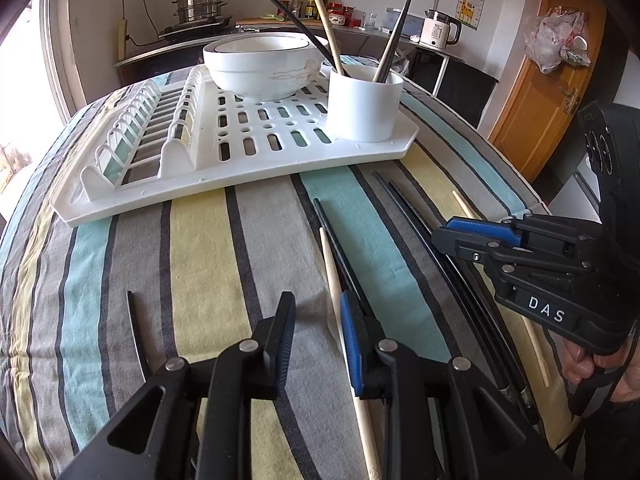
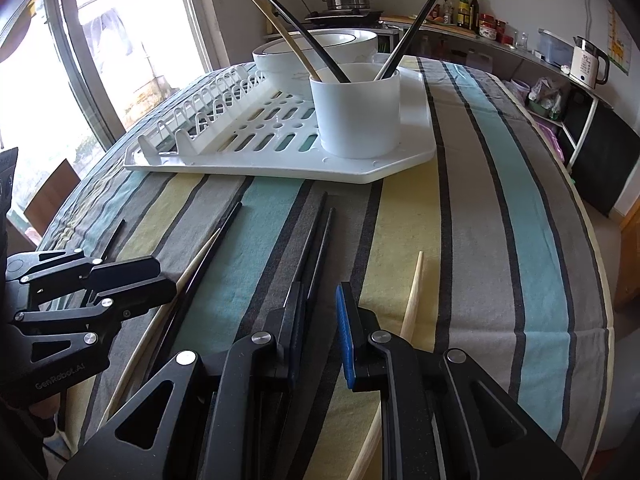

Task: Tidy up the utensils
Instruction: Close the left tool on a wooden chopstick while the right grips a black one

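a white cup (image 2: pixel 357 114) stands on the near right corner of a white rack (image 1: pixel 240 168), and it holds a pale wooden chopstick (image 1: pixel 320 12) and several black chopsticks (image 2: pixel 416 20), all leaning out over its rim. just behind the cup, a stack of white bowls (image 1: pixel 262 66) sits on the rack. more chopsticks, black (image 2: pixel 316 236) and wooden (image 2: pixel 412 296), lie loose on the striped cloth (image 1: pixel 200 248) in front of the rack. the left gripper (image 1: pixel 316 340) hovers low over the cloth with its jaws apart and nothing between them. the right gripper (image 2: pixel 320 320) has a narrow gap between its jaws, and whether they pinch anything cannot be told.
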`<state>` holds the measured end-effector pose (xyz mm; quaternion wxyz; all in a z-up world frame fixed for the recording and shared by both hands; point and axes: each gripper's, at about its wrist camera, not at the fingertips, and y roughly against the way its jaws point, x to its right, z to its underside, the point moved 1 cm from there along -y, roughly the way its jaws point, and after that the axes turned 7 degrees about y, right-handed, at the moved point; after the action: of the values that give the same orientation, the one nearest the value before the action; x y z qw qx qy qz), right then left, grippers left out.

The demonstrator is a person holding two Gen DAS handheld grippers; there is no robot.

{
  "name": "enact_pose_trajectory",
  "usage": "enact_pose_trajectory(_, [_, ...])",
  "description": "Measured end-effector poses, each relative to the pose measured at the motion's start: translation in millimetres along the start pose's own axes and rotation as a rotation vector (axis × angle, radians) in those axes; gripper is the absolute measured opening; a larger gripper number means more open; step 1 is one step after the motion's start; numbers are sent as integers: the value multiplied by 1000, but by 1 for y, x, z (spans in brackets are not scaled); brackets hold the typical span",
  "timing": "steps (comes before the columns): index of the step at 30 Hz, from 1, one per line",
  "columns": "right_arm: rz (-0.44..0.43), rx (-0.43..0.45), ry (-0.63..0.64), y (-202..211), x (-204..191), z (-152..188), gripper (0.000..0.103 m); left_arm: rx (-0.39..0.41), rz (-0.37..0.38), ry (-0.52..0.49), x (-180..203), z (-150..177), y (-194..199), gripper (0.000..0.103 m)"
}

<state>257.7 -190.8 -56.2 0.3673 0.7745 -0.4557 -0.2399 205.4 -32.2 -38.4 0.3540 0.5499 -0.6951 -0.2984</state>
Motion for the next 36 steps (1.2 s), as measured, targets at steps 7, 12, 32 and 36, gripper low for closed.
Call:
enact_pose_trajectory(7, [25, -17, 19, -6, -2, -7, 16, -7, -39, -19, 5, -3, -6, 30])
enact_pose_trajectory(12, [44, -32, 29, -12, 0, -16, 16, -3, -75, -22, 3, -9, -10, 30])
enact_pose_trajectory(32, [50, -67, 39, -18, -2, -26, 5, -28, -74, -44, 2, -18, -15, 8])
enact_pose_trajectory(36, [31, -31, 18, -9, 1, -29, 5, -41, -58, -38, 0, -21, -15, 7])
